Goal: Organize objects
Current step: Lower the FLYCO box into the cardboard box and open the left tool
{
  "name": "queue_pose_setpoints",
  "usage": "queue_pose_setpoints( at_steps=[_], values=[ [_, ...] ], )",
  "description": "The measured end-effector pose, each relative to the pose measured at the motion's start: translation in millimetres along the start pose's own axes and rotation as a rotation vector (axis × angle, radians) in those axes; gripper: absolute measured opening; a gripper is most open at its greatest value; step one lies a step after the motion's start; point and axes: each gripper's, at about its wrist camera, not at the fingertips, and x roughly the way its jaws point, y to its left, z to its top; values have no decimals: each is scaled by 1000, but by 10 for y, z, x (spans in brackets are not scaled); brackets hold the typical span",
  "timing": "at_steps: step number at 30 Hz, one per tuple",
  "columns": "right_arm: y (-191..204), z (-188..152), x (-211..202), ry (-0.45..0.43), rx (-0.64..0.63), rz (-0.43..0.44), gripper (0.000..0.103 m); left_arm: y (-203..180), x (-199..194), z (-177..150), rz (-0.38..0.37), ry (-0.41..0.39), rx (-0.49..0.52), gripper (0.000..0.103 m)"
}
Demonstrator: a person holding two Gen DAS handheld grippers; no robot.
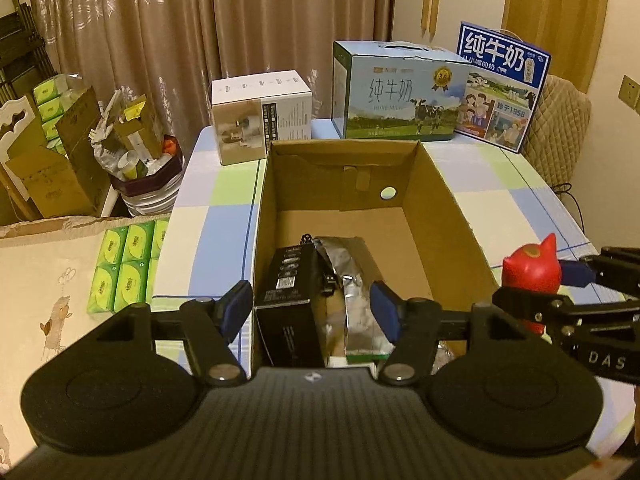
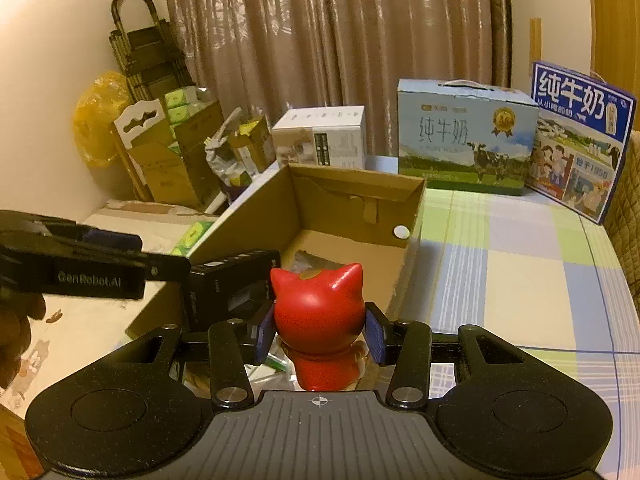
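Red and glossy, the cat figurine [image 2: 318,320] sits clamped between the blue pads of the right gripper [image 2: 320,334], at six o'clock in the right wrist view. At nine o'clock there, the left gripper [image 1: 312,310] hangs with jaws apart over the near end of the cardboard box [image 1: 444,216], pressing on nothing; a black box [image 1: 286,300] and a silver foil pouch [image 1: 352,276] lie beneath it. Toward twelve o'clock, beyond the box on the checked tablecloth [image 2: 520,264], stand a white carton [image 1: 260,116] and two milk cartons [image 1: 400,92].
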Motion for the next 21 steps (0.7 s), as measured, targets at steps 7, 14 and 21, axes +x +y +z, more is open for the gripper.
queue_pose_setpoints(
  at_steps=[7,14,21],
  values=[
    [125,63,-98,-15,-14,5,43,-39,-138,-82,3,2,11,62],
    [186,108,-134,-19,-20,3,43,-47,-232,-128,6,-6,16,69],
    [204,144,-144,-20,-23,1,43,-31,-305,-112,6,-19,15,73]
  ],
)
